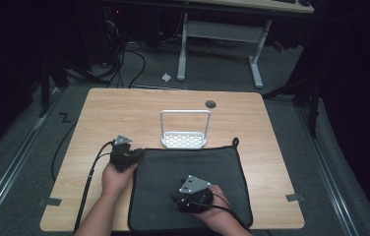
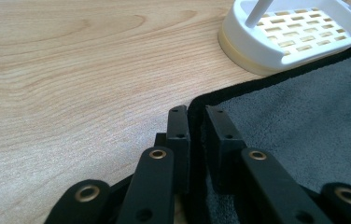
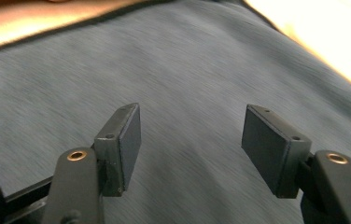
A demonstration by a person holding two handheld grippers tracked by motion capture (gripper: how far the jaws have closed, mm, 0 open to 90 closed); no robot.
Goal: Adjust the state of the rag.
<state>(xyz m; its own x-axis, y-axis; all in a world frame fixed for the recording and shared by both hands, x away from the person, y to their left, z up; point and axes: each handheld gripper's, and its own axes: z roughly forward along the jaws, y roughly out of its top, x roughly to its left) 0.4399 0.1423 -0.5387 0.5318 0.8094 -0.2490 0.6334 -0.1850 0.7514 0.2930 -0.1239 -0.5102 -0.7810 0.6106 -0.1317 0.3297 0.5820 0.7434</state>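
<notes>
Black hand-held gripper (image 1: 133, 156), brass rivets, grey 3-cornered plate, trailing cable

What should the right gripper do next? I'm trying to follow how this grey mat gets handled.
Probably move the right gripper to the grey mat's near right edge and close on it. The left gripper already pinches the mat's black-trimmed far left corner, while the right one's jaws stand open over the mat's middle with nothing between them. A second grip would likely allow lifting or folding.
</notes>
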